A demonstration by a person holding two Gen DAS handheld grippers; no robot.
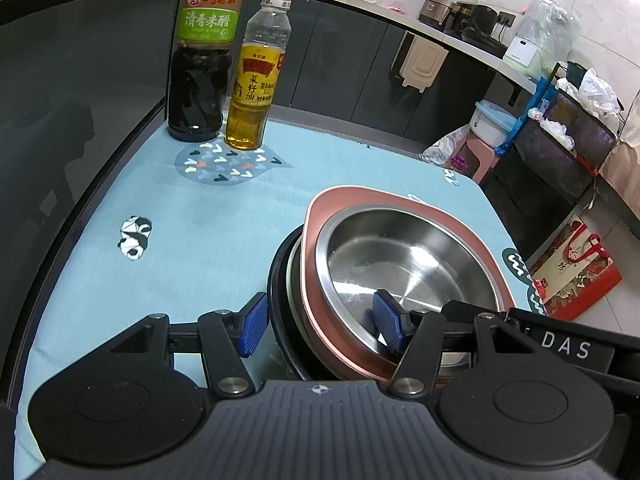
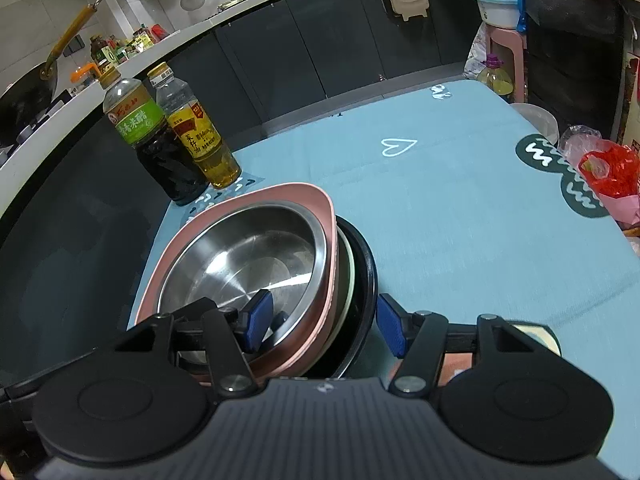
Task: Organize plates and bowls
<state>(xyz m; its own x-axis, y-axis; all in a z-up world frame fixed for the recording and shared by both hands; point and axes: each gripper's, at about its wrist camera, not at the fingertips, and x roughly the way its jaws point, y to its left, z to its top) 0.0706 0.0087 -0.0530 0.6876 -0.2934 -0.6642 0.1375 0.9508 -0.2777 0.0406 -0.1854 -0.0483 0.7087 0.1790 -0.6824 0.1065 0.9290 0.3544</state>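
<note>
A stack of dishes sits between both grippers: a steel bowl (image 1: 400, 256) (image 2: 248, 256) nested in a pink plate (image 1: 360, 200) (image 2: 280, 194), over a pale dish and a black plate (image 1: 280, 280) (image 2: 366, 264). My left gripper (image 1: 320, 328) grips the stack's near rim, one blue pad inside the steel bowl and the other against the black plate's outer edge. My right gripper (image 2: 326, 320) clamps the opposite side the same way. The right gripper's body (image 1: 560, 344) shows in the left wrist view.
A dark vinegar bottle (image 1: 200, 60) (image 2: 156, 148) and a yellow oil bottle (image 1: 258, 80) (image 2: 200, 140) stand at the far corner of the blue tablecloth (image 1: 180, 208) (image 2: 460, 208). A red bag (image 2: 608, 172) and a clear bowl (image 2: 536, 116) sit at the table's right edge.
</note>
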